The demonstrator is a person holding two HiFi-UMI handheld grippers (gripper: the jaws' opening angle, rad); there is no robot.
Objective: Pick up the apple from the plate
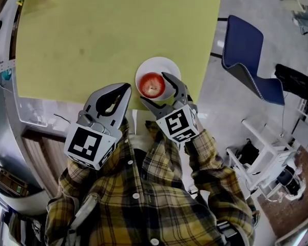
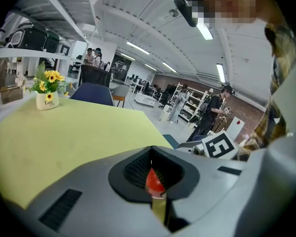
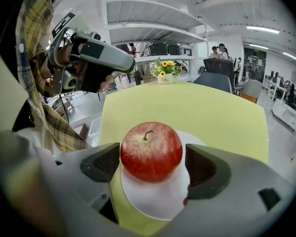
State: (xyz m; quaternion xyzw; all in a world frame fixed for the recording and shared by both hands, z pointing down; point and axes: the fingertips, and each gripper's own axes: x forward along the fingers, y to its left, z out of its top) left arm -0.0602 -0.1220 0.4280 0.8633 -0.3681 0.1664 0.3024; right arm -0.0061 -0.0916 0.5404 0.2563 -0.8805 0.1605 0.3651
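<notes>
A head view looked steeply down on a pale yellow-green tabletop (image 1: pixel 118 35). Near its closer edge sat a small white plate (image 1: pixel 167 65), and on the plate a red apple (image 1: pixel 152 84) stood upright with its stem pointing up.

The right tongs (image 1: pixel 153 87) reached in from below with their jaws spread wide, one on each side of the apple. In the right gripper view the apple (image 3: pixel 151 151) filled the space between the two dark ribbed pads. The left pad (image 3: pixel 106 163) was close against its side, a clear gap showed before the right pad (image 3: pixel 203 166), and neither pad squeezed the fruit. The apple rested on the plate (image 3: pixel 153 201), not lifted.

The left tongs (image 1: pixel 124 88) hovered just left of the plate, over the tabletop's near edge, with their jaws closed together and holding nothing. In the left gripper view only a sliver of red showed through the narrow slit between the pads.

At the far end of the tabletop stood a small white pot of sunflowers (image 2: pixel 48 98). A blue chair (image 1: pixel 246 55) stood on the floor to the right. The person's sleeves (image 1: pixel 210 163) were yellow plaid.
</notes>
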